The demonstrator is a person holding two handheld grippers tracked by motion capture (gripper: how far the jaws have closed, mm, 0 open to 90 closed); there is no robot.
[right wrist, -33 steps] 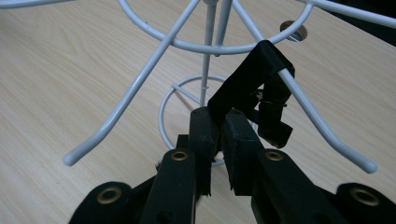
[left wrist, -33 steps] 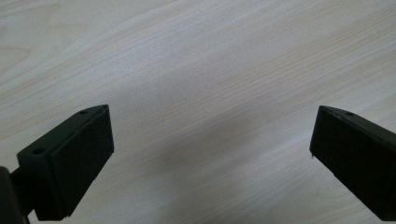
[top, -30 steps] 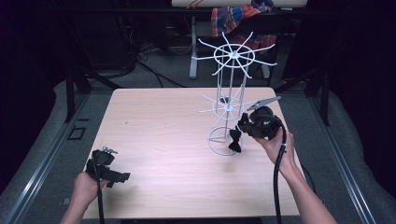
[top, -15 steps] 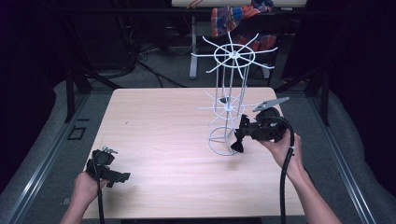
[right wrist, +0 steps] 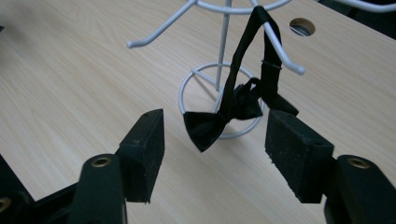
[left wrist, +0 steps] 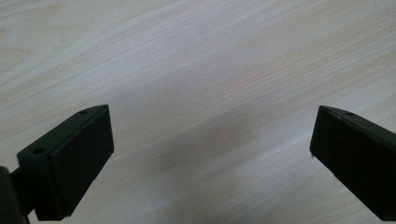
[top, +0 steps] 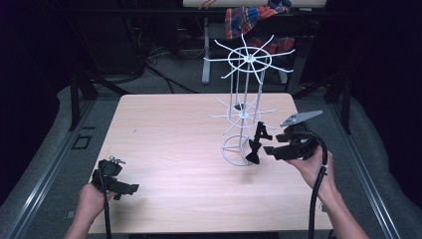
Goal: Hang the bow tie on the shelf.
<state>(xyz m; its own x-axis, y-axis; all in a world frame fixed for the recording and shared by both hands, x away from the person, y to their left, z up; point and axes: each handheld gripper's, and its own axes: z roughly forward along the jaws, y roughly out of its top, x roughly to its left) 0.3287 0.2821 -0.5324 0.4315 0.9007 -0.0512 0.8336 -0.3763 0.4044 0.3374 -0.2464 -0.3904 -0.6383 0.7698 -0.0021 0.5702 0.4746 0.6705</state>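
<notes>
At the table's (top: 164, 129) near left edge the left gripper (top: 130, 188) rests with jaws spread wide on nothing. Farther right, the right gripper (top: 267, 150) has just been opening, its jaws parted and clear of the black bow tie (top: 255, 147). The tie hangs by its strap from a lower hook of the white wire rack (top: 245, 89), above the rack's base ring.

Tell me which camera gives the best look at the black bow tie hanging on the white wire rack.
The right gripper view: the bow tie hangs close up from a hook of the wire rack, its strap looped over the hook. The high view shows the bow tie small and dark. The left gripper view looks at bare table.
</notes>
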